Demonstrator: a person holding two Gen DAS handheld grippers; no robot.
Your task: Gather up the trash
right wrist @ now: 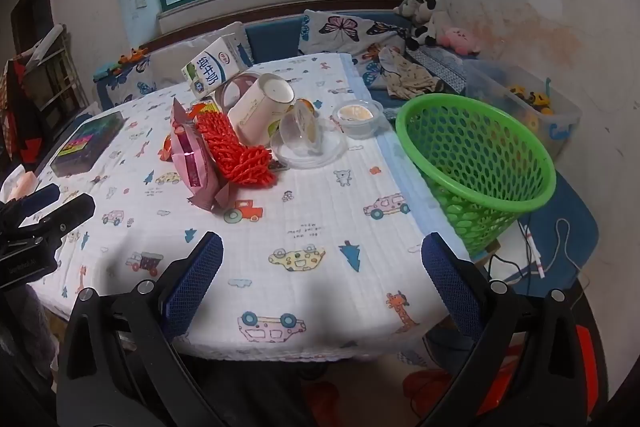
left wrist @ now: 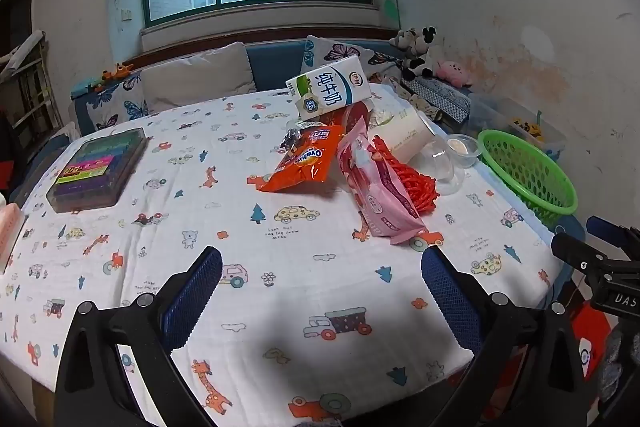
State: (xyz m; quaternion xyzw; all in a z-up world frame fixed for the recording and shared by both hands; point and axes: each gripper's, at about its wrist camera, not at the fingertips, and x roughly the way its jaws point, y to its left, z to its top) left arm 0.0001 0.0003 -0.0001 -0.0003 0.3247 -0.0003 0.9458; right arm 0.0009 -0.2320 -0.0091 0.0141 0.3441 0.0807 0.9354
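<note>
A heap of trash lies mid-table: a white milk carton (left wrist: 329, 91) (right wrist: 212, 69) on top, an orange snack bag (left wrist: 306, 159), a pink wrapper (left wrist: 378, 183) (right wrist: 194, 159), a red mesh bundle (left wrist: 412, 175) (right wrist: 236, 151), a tipped paper cup (right wrist: 262, 111) (left wrist: 408, 135) and clear plastic cups (right wrist: 308, 139) (left wrist: 452, 159). A green basket (left wrist: 528, 173) (right wrist: 476, 163) stands at the table's right edge. My left gripper (left wrist: 322, 287) hovers open over bare cloth, short of the heap. My right gripper (right wrist: 322, 273) is open too, near the front edge, left of the basket.
A dark box of coloured items (left wrist: 98, 169) (right wrist: 90, 143) sits on the left of the patterned tablecloth (left wrist: 240, 227). Behind the table runs a blue sofa with butterfly cushions (right wrist: 344, 27) and plush toys (right wrist: 424, 15). A clear storage bin (right wrist: 528, 107) stands beyond the basket.
</note>
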